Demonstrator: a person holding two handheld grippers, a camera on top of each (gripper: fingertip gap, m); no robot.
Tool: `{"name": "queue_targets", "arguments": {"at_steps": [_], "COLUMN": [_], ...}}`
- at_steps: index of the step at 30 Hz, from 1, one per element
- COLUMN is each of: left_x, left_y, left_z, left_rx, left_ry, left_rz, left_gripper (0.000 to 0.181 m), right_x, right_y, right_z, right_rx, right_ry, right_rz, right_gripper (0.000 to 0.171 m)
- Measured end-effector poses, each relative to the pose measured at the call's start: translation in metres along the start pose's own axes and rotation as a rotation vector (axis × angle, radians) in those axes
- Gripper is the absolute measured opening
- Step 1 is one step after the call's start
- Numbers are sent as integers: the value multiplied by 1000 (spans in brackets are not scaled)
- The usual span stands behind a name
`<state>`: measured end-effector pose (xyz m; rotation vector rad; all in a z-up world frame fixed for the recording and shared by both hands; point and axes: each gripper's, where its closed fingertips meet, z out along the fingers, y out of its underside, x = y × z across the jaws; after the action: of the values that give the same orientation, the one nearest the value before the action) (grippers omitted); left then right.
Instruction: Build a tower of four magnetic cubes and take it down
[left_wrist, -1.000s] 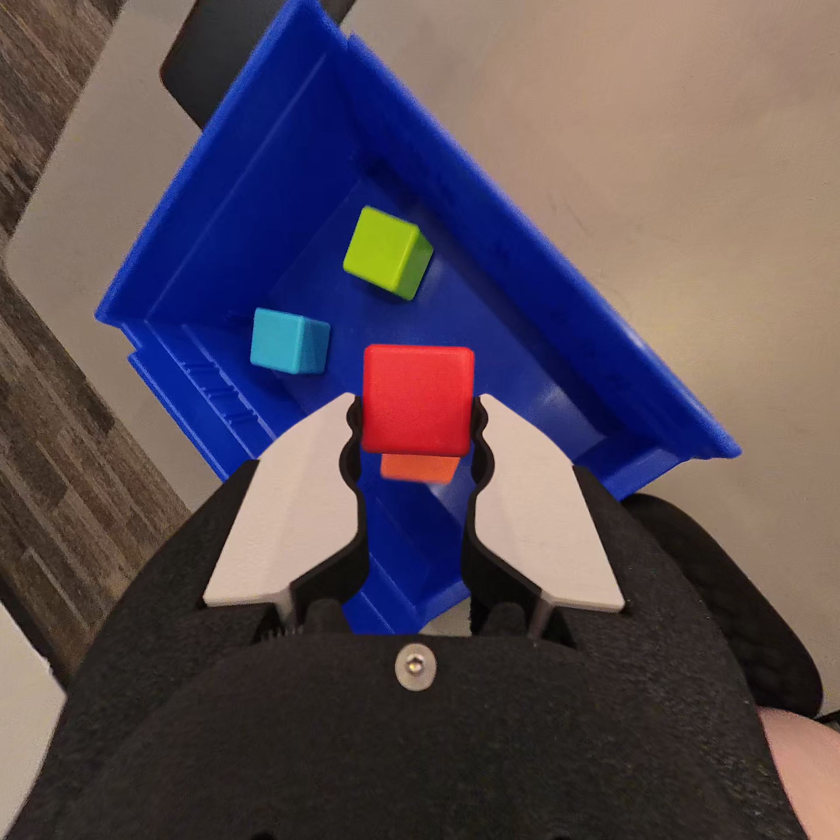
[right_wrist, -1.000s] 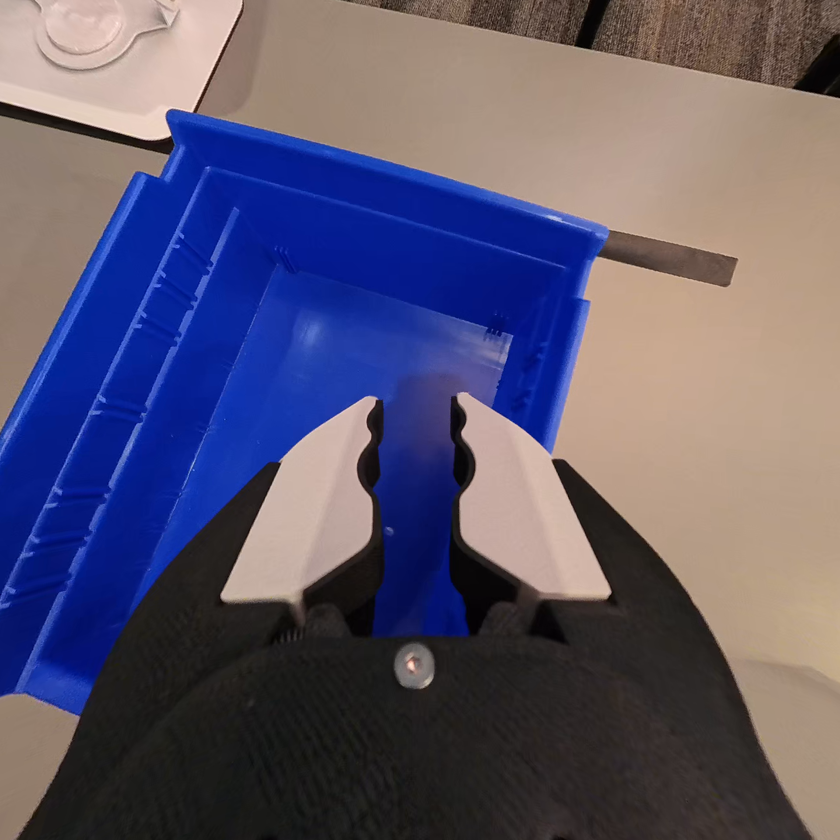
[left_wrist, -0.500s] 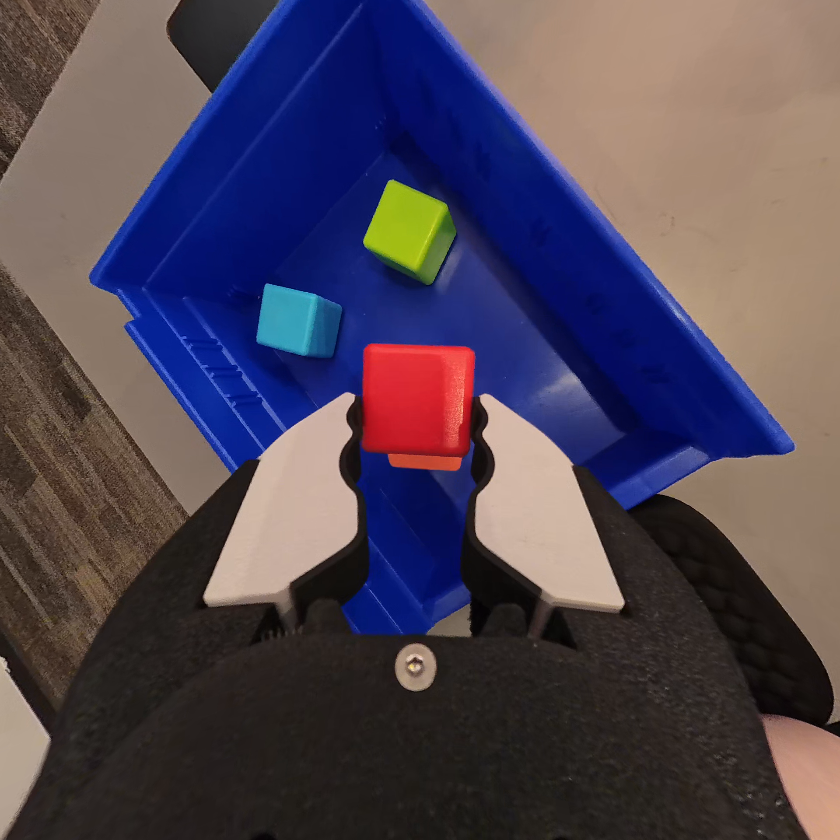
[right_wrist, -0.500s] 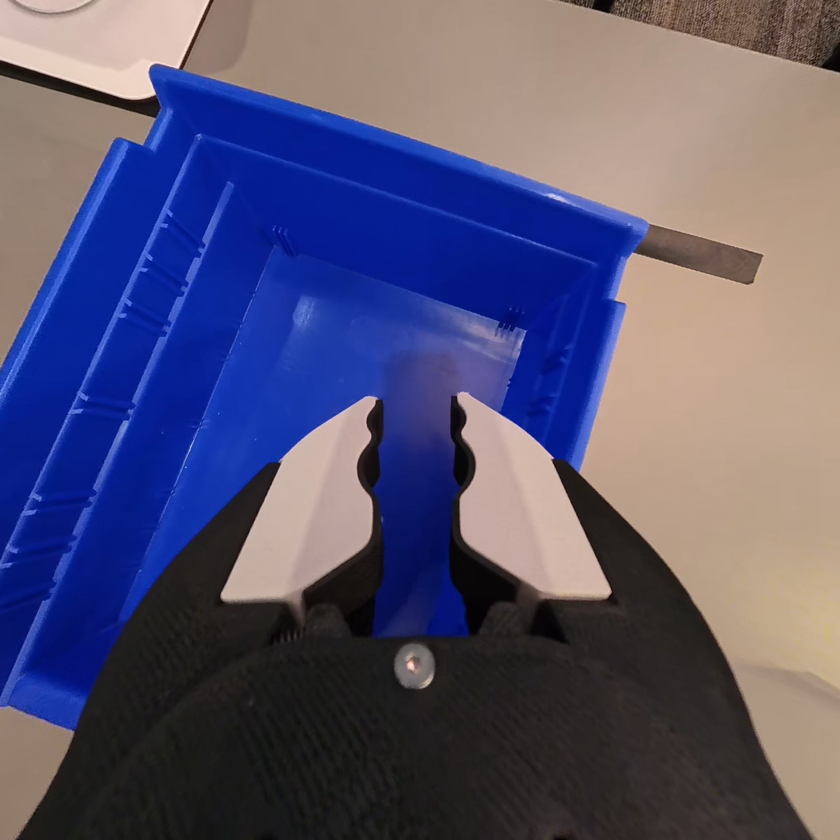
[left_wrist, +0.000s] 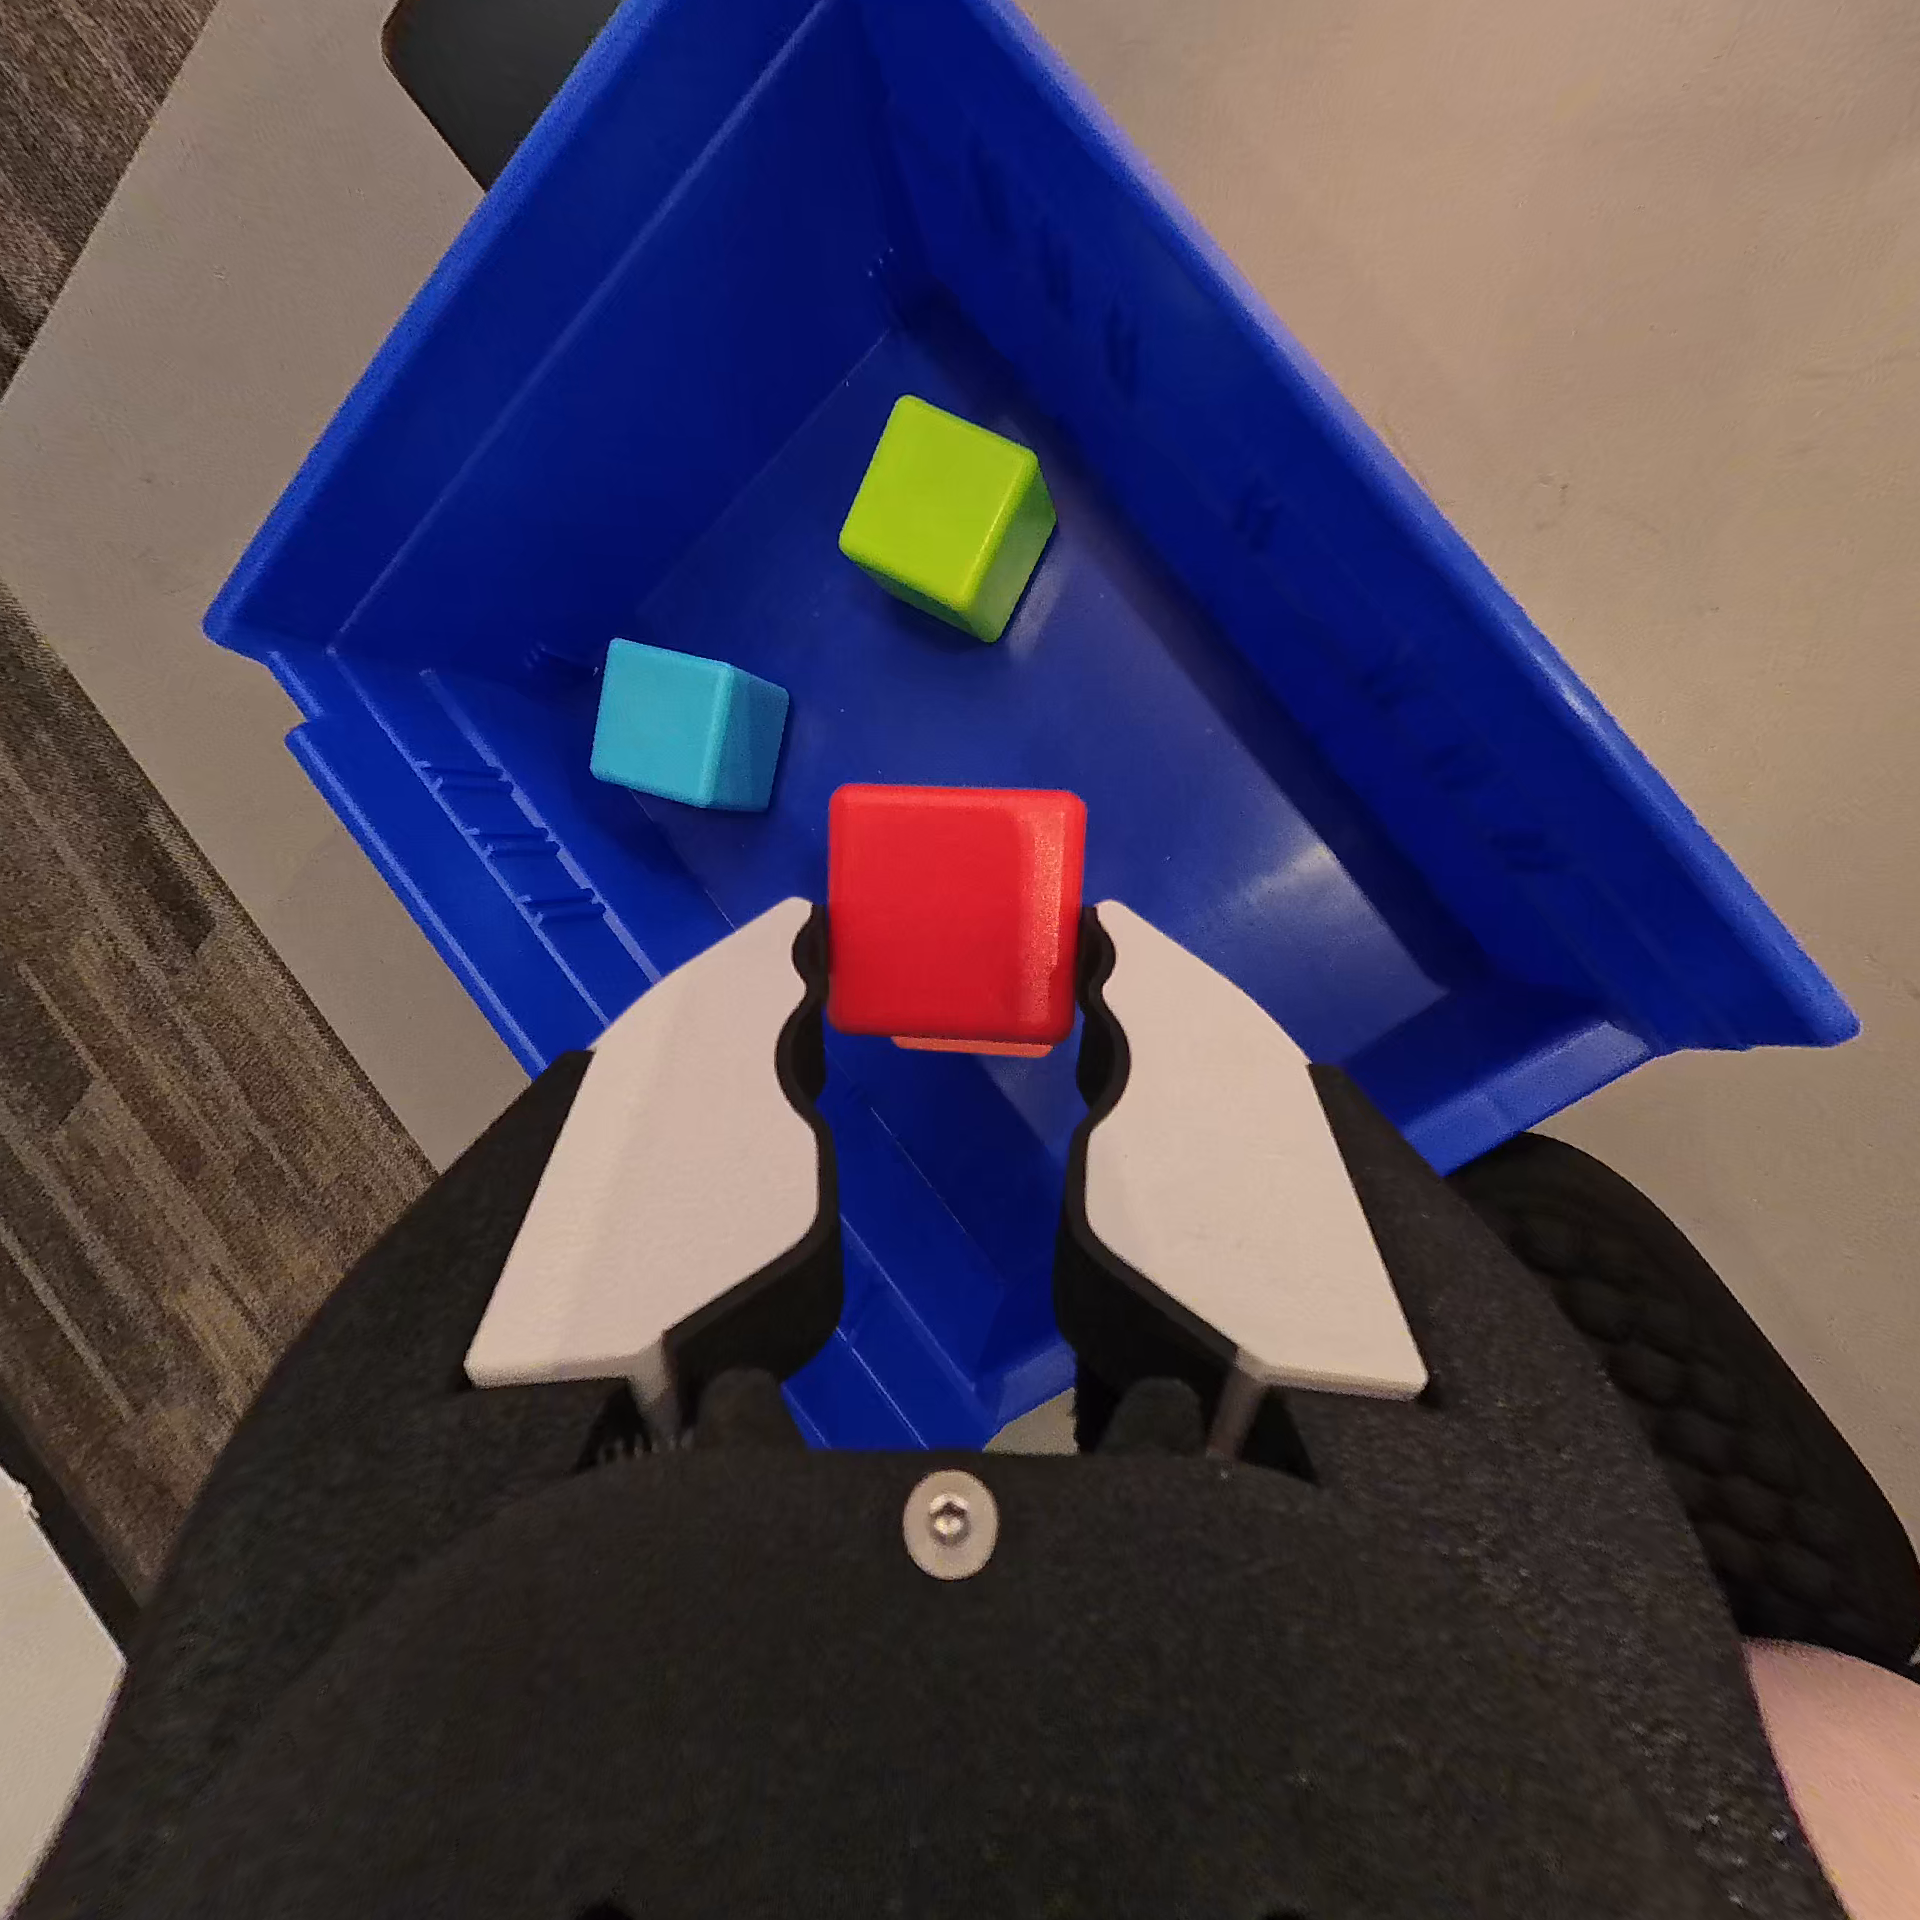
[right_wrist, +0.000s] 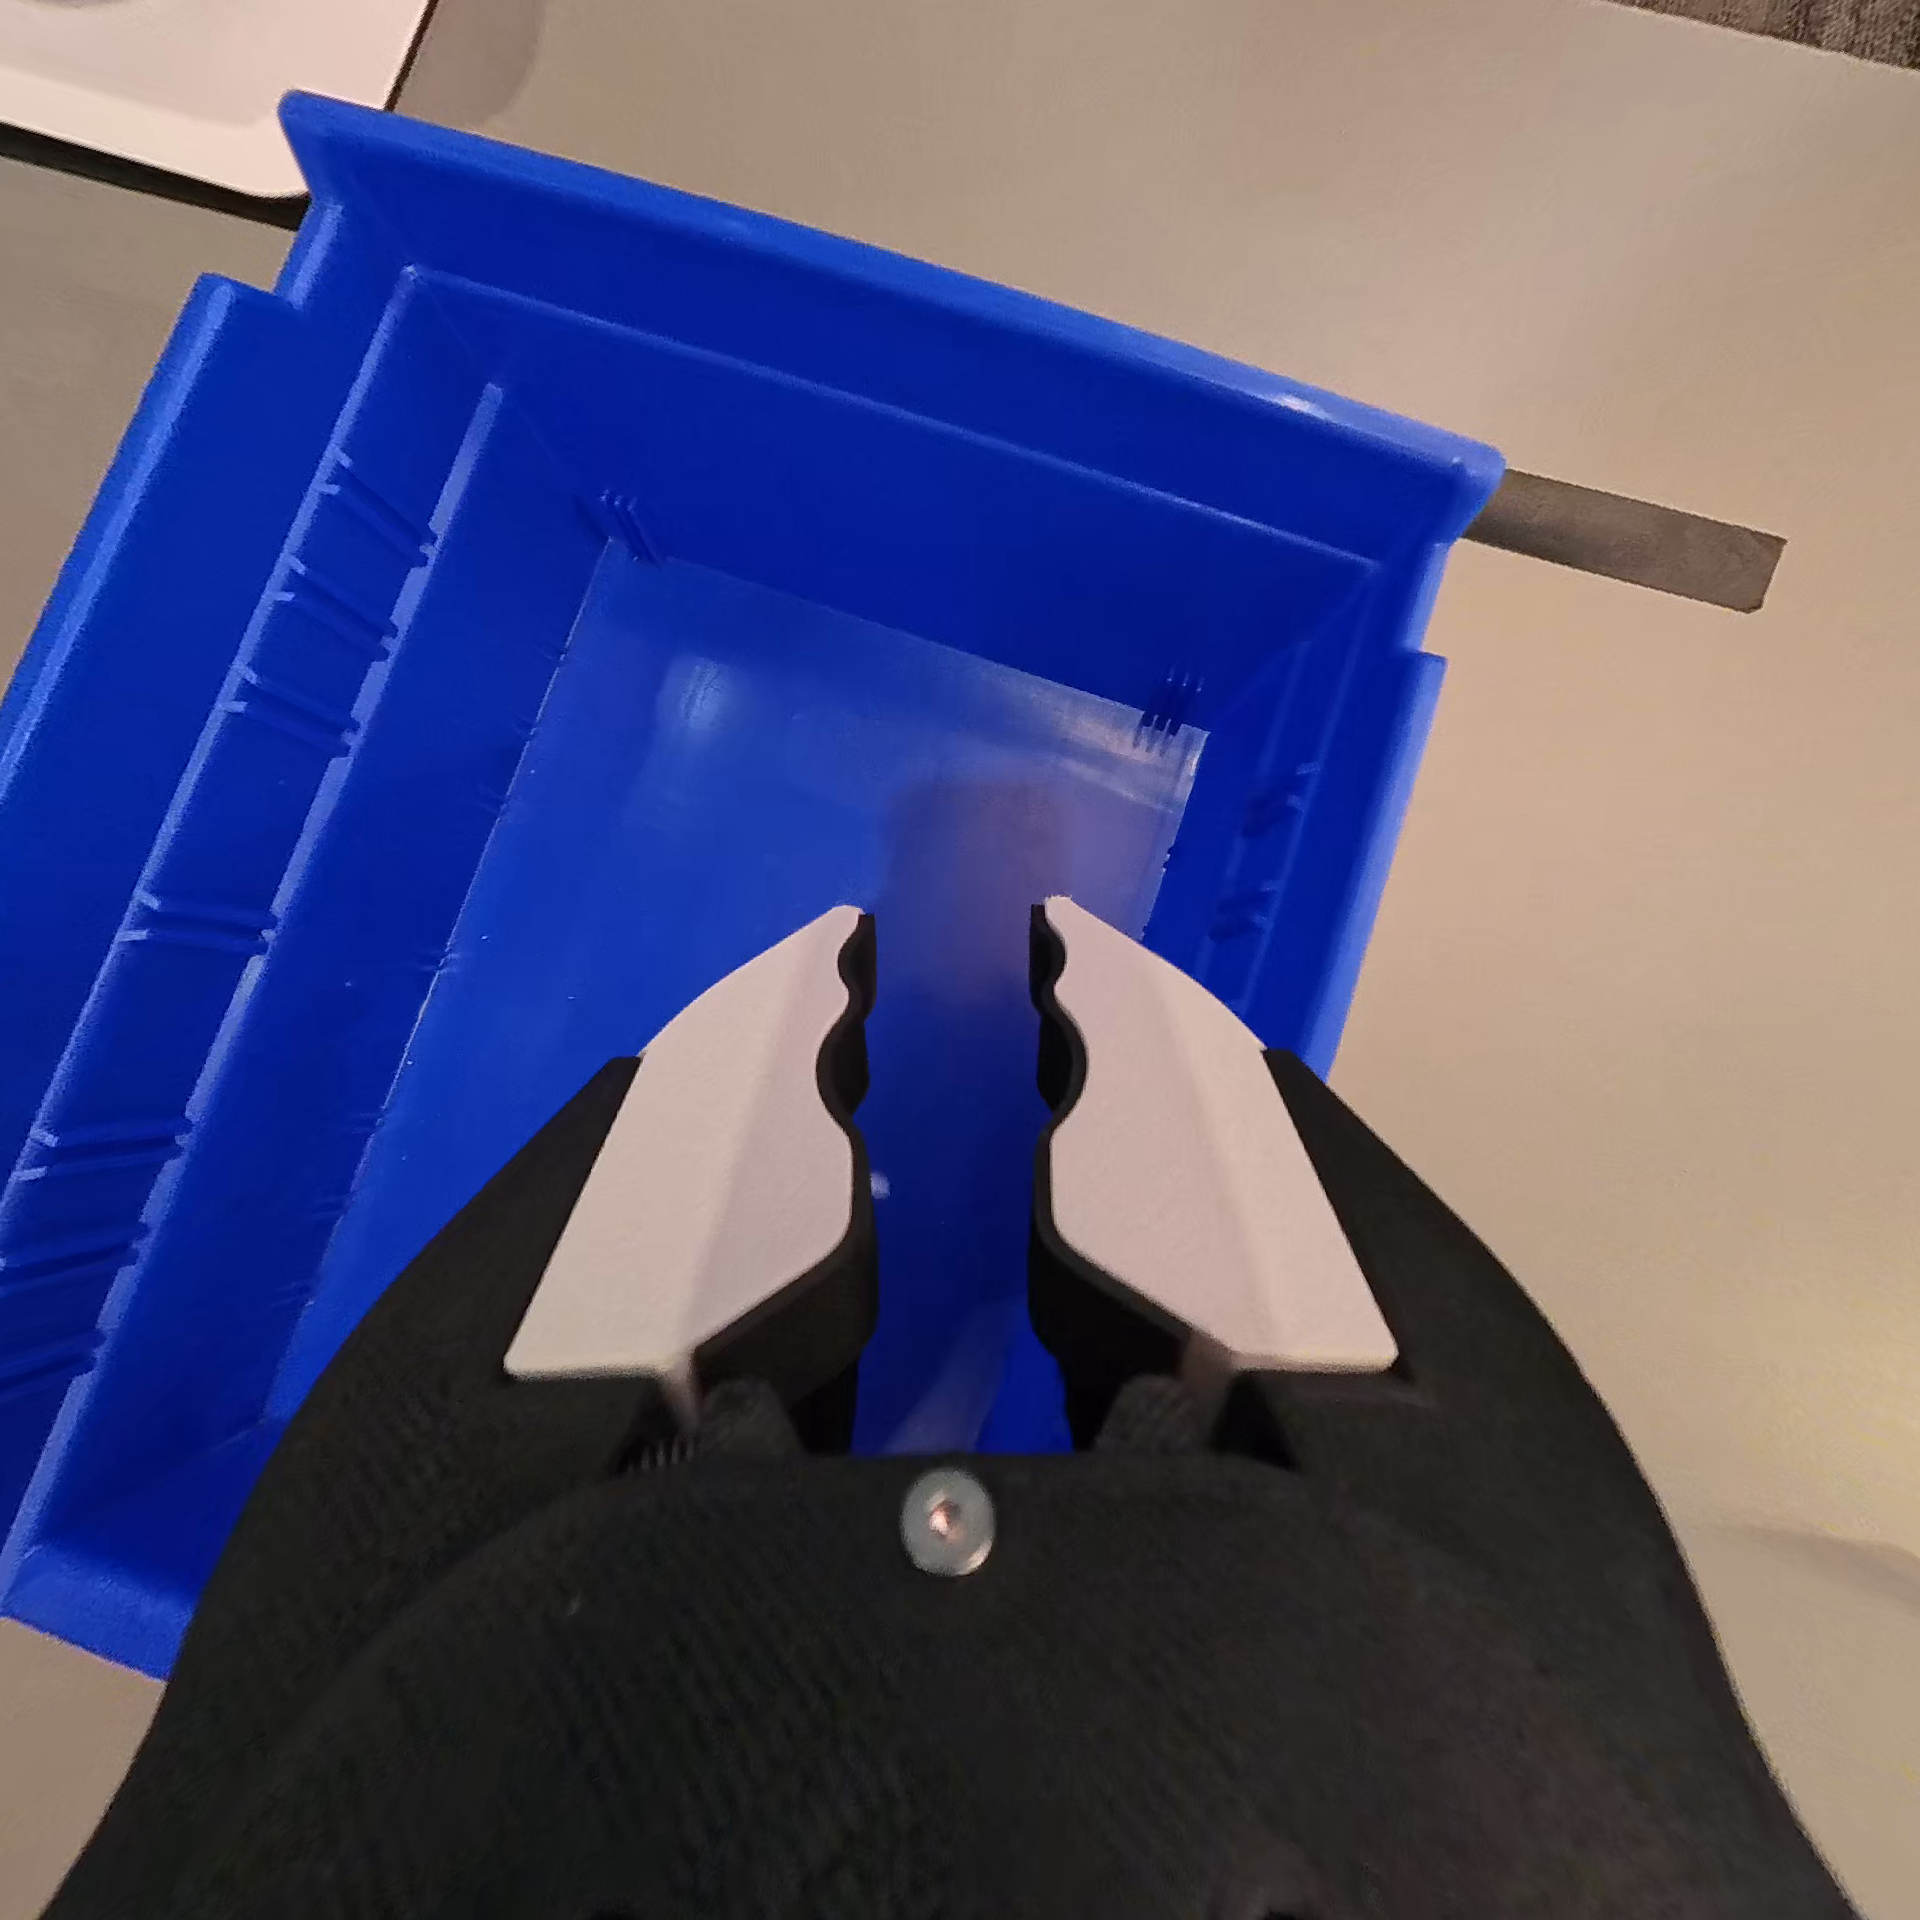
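- The left claw (left_wrist: 954, 940) is clamped on a red cube (left_wrist: 951, 914), one fingertip pressed to each side of it, and holds it above a blue bin (left_wrist: 1455, 665).
- A sliver of an orange cube (left_wrist: 966, 1045) shows just under the red cube's near edge; whether the two touch cannot be told.
- Ahead of the left claw and to its left, a light blue cube (left_wrist: 681, 722) sits on the bin floor, close to the bin's ribbed left wall.
- Farther ahead, roughly in line with the claw's tips, a green cube (left_wrist: 945, 520) sits on the bin floor, apart from the light blue cube and from the red one.
- The blue bin lies on a beige table (left_wrist: 1610, 260), turned at an angle to the left claw; patterned carpet (left_wrist: 114, 1039) shows off to the claw's left, past the table's edge.
- The right claw (right_wrist: 951, 925) has its fingers parted with nothing between them, and it hangs over a blue bin (right_wrist: 831, 343) whose glossy floor shows in the gap.
- No cube shows in the right wrist view.
- Ahead of the right claw and to its right, a dark flat strip (right_wrist: 1631, 556) lies on the table (right_wrist: 1558, 208), running out from behind the bin's far corner.
- Ahead and to the left, a white tray (right_wrist: 187, 104) sits on the table past the bin's far wall.
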<state>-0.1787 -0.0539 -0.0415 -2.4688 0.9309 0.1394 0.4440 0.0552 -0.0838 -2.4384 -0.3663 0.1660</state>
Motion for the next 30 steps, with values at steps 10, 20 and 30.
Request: {"name": "queue_targets", "arguments": {"at_steps": [10,20,30], "left_x": [-12,16,32], "left_y": [30,7,-24], "left_z": [-2,41,76], "left_rx": [-119,-140,-90], "left_ry": [-60,56,62], "left_rz": [-26,74,132], "left_gripper": [46,46,13], "right_x": [2,1,2], "right_y": [-1,0,0], "right_z": [-4,-4,-4], "right_rx": [9,8,11], "right_ry": [-3,-6,-17], "right_rz": [5,4,10], "right_gripper": [31,31,31]}}
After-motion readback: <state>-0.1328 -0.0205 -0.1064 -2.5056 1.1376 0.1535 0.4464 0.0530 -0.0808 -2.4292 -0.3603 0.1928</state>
